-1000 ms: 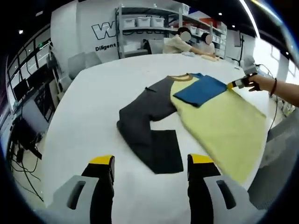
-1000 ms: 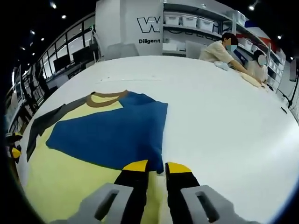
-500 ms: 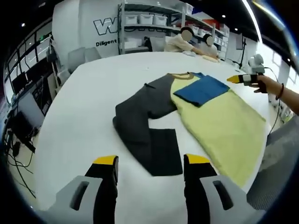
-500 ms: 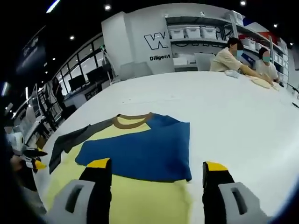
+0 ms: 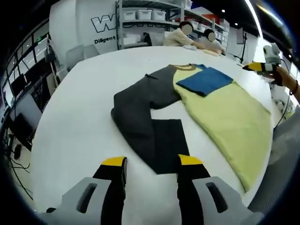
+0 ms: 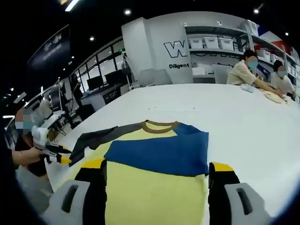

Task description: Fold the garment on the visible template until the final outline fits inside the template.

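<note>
The garment [image 5: 220, 112] lies flat on the white bench [image 5: 79, 117] ahead of my left gripper [image 5: 151, 164], its yellow body running off to my right. The blue sleeve [image 5: 205, 79] is folded over the chest; the dark grey sleeve [image 5: 147, 122] is bent back, its cuff end lying just beyond my left jaws, which stand apart and empty. My right gripper [image 6: 157, 166] hovers over the yellow body, jaws wide, holding nothing. Far across the bench, two people [image 6: 246, 72] sit before shelves [image 6: 211, 44].
</note>
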